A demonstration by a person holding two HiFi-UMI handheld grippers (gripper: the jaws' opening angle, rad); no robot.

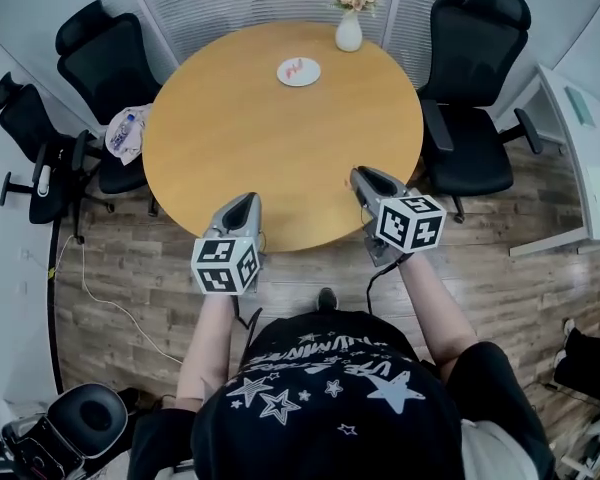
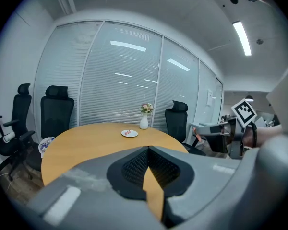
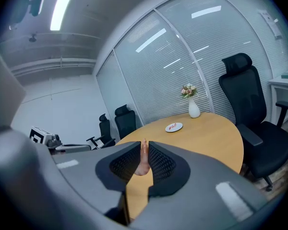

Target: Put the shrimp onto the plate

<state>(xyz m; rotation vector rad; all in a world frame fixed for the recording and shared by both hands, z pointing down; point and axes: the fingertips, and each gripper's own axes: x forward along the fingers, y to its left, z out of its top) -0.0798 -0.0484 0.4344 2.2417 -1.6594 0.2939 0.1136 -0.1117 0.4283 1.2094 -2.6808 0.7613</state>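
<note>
A white plate (image 1: 298, 71) with something pink on it lies on the far side of the round wooden table (image 1: 280, 148). It also shows in the left gripper view (image 2: 129, 133) and the right gripper view (image 3: 174, 127). My right gripper (image 1: 361, 173) hovers over the table's near right edge, shut on a pale pink shrimp (image 3: 143, 160) that stands upright between its pads. My left gripper (image 1: 246, 198) hangs at the near left edge, its jaws shut with nothing between them (image 2: 148, 151). Both grippers are well short of the plate.
A white vase of flowers (image 1: 349, 28) stands just behind the plate at the table's far edge. Black office chairs (image 1: 475, 78) ring the table, with more at the left (image 1: 105, 58). A chair at the left holds a bundle (image 1: 127, 133). A white desk (image 1: 585, 138) stands to the right.
</note>
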